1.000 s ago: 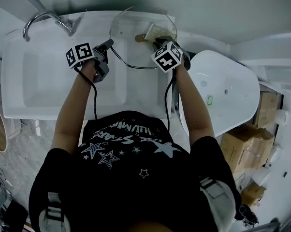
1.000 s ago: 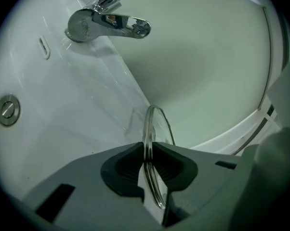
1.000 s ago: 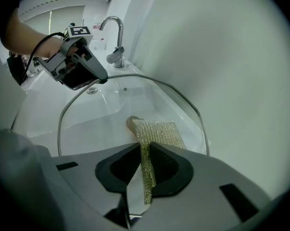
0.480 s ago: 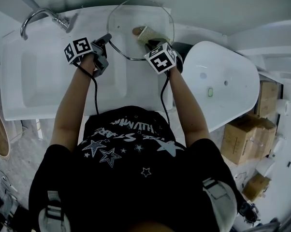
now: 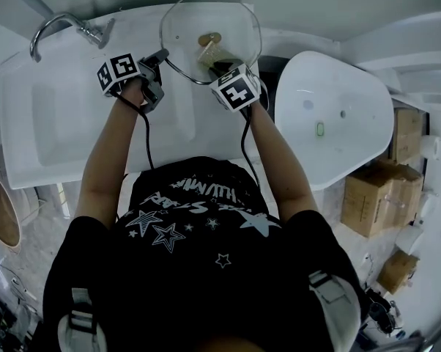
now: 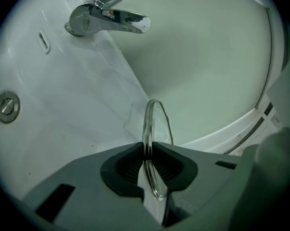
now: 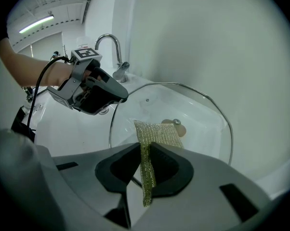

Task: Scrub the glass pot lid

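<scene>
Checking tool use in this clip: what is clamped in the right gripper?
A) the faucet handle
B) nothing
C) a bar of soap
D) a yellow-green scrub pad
D: the right gripper is shut on the scrub pad, whose free end reaches across the glass pot lid.

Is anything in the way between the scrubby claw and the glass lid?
Nothing visible is. The right gripper is shut on the scrub pad, whose far end lies against the glass lid. The left gripper clamps the lid's rim.
</scene>
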`<action>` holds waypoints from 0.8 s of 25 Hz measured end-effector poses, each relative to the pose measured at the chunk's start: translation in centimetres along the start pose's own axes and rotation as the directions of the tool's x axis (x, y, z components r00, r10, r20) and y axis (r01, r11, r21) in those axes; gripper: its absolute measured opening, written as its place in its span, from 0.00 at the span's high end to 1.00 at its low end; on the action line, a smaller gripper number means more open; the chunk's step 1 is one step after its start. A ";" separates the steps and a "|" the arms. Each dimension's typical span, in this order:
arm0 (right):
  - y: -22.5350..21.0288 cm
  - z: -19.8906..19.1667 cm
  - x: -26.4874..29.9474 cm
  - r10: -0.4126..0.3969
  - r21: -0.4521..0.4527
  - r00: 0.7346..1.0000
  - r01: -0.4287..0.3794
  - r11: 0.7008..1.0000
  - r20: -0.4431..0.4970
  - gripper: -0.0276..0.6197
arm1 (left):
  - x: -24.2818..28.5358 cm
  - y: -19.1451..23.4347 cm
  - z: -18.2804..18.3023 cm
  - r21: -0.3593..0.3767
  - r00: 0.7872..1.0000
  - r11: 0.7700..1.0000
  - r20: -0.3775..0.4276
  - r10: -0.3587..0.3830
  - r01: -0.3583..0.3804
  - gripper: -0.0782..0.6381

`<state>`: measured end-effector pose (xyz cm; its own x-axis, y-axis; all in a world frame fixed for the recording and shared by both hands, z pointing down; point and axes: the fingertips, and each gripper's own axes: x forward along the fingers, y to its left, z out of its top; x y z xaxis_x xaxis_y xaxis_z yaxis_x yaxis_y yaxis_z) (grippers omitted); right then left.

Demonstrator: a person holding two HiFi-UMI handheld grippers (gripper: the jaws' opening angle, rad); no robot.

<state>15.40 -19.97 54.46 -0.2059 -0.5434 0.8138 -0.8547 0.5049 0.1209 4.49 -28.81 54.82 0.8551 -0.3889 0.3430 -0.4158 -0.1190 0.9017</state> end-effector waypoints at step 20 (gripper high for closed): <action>0.1 2.3 -3.5 -0.181 0.055 0.978 0.176 0.983 0.103 0.86 | -0.3 -0.4 -0.3 0.032 0.992 0.994 -0.069 -0.106 0.108 0.78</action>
<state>14.88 -19.59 50.33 -0.0953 -0.6919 0.7157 -0.9027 0.3632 0.2309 4.50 -28.38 54.41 0.9135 -0.3105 0.2631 -0.3306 -0.1894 0.9246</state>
